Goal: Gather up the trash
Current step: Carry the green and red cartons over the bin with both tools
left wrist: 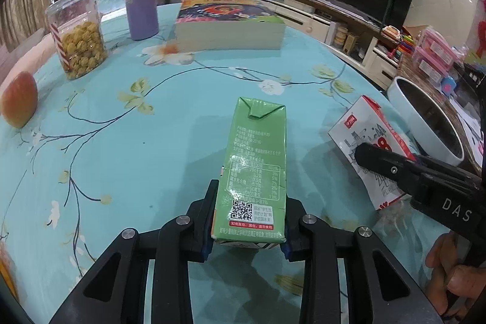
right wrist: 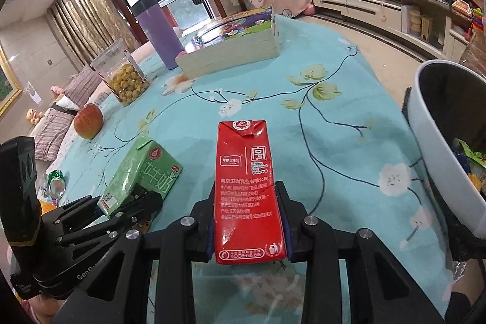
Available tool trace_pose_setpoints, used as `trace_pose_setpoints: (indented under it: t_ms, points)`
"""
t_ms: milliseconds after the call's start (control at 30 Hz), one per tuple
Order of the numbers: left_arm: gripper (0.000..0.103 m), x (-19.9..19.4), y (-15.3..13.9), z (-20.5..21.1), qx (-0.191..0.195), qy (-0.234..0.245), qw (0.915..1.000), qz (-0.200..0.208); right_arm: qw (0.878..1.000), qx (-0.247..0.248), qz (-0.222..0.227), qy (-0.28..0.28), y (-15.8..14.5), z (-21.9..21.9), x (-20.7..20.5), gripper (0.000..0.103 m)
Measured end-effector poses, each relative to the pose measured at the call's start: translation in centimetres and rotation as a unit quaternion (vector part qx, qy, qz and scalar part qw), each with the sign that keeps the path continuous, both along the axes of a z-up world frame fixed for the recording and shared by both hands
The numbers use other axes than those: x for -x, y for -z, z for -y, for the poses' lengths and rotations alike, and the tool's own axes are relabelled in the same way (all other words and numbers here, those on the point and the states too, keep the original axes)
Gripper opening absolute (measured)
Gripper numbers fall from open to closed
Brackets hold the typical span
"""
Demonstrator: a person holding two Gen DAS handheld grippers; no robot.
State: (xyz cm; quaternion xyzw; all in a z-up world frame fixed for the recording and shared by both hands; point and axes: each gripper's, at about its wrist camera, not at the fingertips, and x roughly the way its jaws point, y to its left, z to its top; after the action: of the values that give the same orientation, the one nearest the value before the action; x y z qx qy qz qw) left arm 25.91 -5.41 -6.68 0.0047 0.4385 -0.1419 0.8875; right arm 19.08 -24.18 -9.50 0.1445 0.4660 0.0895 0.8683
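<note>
Cartons in both your grippers: left gripper clenched on green carton, right gripper clenched on red carton; white bin just right, seemingly holding wrappers.

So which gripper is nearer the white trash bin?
Right. The right gripper, clamping the red carton, is beside the bin; the left gripper, holding the green carton, sits farther off.

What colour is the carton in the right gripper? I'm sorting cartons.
Red carton, white print; clearest in the right wrist view.
</note>
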Motion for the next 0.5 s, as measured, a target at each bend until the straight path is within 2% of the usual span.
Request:
trace_pose_setpoints:
  t_ms: [500]
  points:
    - [0.032, 1.7, -1.3, 2.0, 0.006, 0.035, 0.9994, 0.003, 1.000, -0.003, 0.019, 0.024, -1.7, 2.9, 2.9, 0.033]
